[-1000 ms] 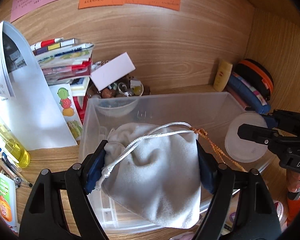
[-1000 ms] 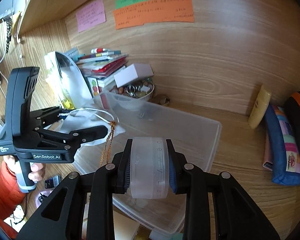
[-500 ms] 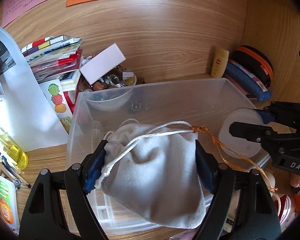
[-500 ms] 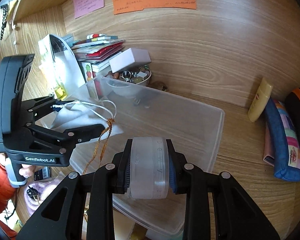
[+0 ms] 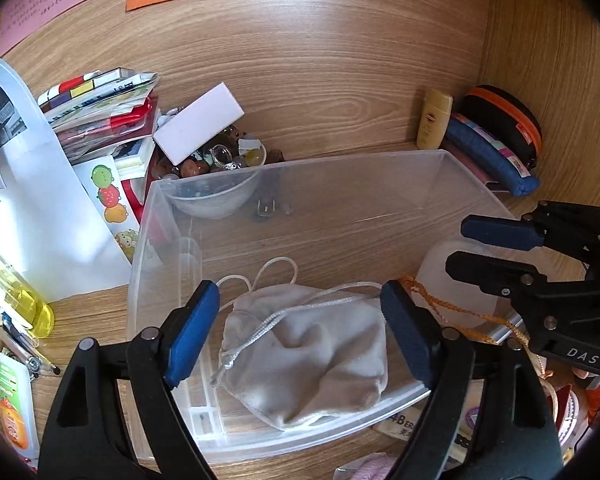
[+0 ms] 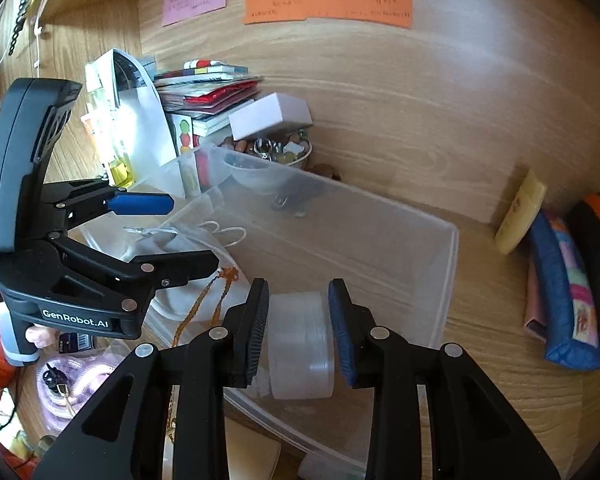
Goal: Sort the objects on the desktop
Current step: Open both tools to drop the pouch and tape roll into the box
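Grey drawstring pouch (image 5: pixel 304 354) lying inside clear plastic bin (image 5: pixel 380 184), near its front left corner, cords trailing toward the far wall. Frosted round container (image 6: pixel 300 344) on edge over the bin's front right corner. Left gripper (image 5: pixel 300 328) spread, straddling the pouch without contact. Right gripper (image 6: pixel 299 330) parted, pads flanking the container; contact unclear. Bead-filled bowl (image 5: pixel 220 184) behind the bin.

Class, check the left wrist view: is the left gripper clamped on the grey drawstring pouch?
No: the left gripper is open, pads clear of the grey drawstring pouch lying in the clear bin.
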{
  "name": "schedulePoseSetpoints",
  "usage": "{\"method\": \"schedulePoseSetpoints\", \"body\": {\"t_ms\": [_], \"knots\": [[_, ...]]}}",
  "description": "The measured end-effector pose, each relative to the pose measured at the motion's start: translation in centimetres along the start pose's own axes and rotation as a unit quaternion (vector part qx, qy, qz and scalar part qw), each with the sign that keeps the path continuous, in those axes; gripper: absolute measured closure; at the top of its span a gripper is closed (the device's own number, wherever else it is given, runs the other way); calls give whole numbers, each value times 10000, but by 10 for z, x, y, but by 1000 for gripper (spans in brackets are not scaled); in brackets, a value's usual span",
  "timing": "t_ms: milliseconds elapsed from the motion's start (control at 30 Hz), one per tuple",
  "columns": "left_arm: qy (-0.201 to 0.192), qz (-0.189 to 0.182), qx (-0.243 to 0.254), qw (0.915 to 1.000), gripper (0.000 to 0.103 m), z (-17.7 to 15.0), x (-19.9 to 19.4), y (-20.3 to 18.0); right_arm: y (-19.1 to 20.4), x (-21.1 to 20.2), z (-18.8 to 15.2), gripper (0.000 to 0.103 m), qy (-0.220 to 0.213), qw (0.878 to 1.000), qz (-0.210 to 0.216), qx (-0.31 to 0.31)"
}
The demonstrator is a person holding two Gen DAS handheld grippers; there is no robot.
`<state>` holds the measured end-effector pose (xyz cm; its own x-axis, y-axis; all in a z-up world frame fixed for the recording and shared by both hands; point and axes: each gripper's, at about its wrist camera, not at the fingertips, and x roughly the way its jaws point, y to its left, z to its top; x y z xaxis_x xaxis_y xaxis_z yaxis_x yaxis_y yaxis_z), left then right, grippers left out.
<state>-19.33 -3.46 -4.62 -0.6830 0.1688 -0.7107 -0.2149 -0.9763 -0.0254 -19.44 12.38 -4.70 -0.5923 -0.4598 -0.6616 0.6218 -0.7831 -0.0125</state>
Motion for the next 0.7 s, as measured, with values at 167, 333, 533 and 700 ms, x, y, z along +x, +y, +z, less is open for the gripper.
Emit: {"method": "schedulePoseSetpoints", "body": {"t_ms": [167,333,533,700], "knots": [[-2,-181,8,9998,14,1,-3,-2,-2,2,0,62,62,10000,-47,41],[-160,-158,72,9997,11,2,-11,-4,-3,-4,1,38,-108,9998,-137,65],[-381,22,97,9992,6,4,-19,-6,-8,-15,5,20,-330,9989,-243,212],[-568,296,163,9978,6,5,-27,-9,-11,-21,6,5,-462,9977,-251,438]]}}
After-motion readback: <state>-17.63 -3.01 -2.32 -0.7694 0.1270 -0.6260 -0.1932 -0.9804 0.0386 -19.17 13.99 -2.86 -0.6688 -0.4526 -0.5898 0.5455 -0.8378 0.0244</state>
